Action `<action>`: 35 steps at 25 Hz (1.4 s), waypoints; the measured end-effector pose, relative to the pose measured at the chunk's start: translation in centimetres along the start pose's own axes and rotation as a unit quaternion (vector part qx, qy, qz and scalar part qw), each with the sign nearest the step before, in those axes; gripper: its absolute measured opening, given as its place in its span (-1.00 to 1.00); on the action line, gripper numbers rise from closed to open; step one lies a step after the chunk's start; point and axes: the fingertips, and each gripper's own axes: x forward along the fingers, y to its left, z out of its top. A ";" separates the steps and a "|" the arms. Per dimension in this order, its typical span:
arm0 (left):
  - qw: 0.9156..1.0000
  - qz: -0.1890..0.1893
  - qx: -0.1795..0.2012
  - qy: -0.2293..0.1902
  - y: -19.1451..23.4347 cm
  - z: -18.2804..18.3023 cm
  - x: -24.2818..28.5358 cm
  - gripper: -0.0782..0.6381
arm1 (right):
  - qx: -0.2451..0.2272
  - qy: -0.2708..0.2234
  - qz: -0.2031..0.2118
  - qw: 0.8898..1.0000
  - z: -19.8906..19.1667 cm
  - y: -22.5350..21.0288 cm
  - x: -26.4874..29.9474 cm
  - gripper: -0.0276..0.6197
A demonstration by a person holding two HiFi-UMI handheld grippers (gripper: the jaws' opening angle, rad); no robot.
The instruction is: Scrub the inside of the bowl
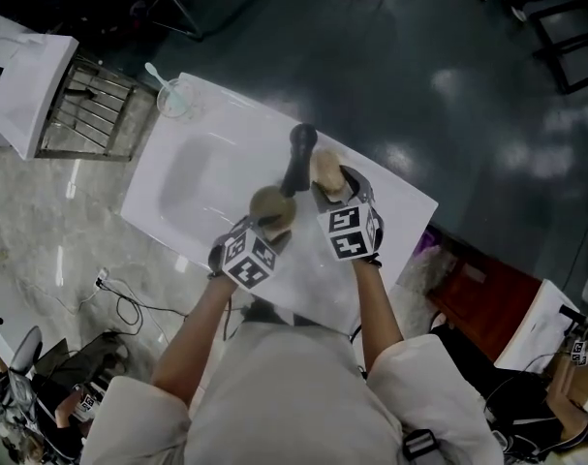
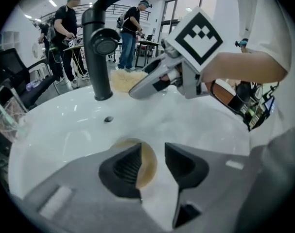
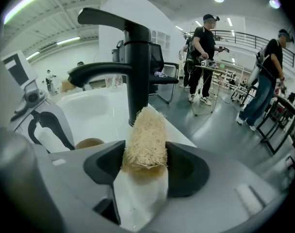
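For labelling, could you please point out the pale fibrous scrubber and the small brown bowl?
Pale fibrous scrubber (image 3: 145, 140): right gripper view, mid-length.
Small brown bowl (image 2: 147, 164): left gripper view, inner surface.

Black faucet (image 1: 298, 153) stands tall at the far edge of the white counter (image 1: 390, 201), spout over the shallow basin (image 1: 192, 177). Clear cup (image 1: 174, 98) with a spoon sits at the counter's far left corner, and there's a wire rack (image 1: 85, 109) just beyond it. Dark glossy floor (image 1: 419, 76) stretches behind, with people (image 3: 204, 47) standing well back and a cable (image 1: 124, 303) trailing below.
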 end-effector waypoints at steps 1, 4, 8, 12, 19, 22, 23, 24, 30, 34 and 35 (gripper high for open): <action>1.000 -0.001 0.006 0.002 0.0 -0.1 0.2 -0.36 | -0.008 0.000 -0.007 1.000 0.0 -0.2 0.2 -0.13; 1.000 -0.004 0.015 0.010 -0.4 -0.3 0.7 -0.36 | -0.020 0.001 -0.010 1.000 0.1 -0.5 0.3 -0.14; 0.999 -0.007 0.021 0.023 -0.8 -0.7 1.2 -0.36 | -0.018 0.002 -0.018 1.000 -0.1 -0.7 -0.3 -0.21; 0.997 -0.011 0.035 0.061 -1.0 -1.6 2.8 -0.45 | -0.004 0.005 -0.023 1.000 -1.1 -1.2 -1.3 -0.22; 0.987 -0.029 0.073 0.138 -2.1 -3.8 5.8 -0.37 | 0.033 0.005 -0.041 0.999 -3.3 -2.1 -4.8 -0.23; 0.983 -0.012 0.085 0.160 -1.6 -4.5 6.7 -0.37 | 0.045 0.006 -0.055 0.997 -4.3 -2.9 -6.4 -0.23; 0.982 -0.007 0.087 0.165 -1.4 -4.6 7.0 -0.37 | 0.048 0.007 -0.061 0.997 -4.7 -3.2 -6.9 -0.23; 0.981 -0.002 0.089 0.170 -1.3 -4.7 7.2 -0.37 | 0.051 0.008 -0.066 0.996 -5.2 -3.5 -7.4 -0.23; 0.974 0.024 0.108 0.196 -0.8 -5.7 8.4 -0.37 | 0.081 0.007 -0.082 0.993 -7.3 -4.0 -10.1 -0.23; 0.976 0.042 0.103 0.186 0.1 -5.3 8.5 -0.58 | 0.102 0.003 -0.080 0.992 -7.9 -3.3 -11.2 -0.23; 0.977 0.042 0.102 0.184 0.2 -5.2 8.4 -0.62 | 0.105 0.002 -0.080 0.991 -7.9 -3.1 -11.4 -0.23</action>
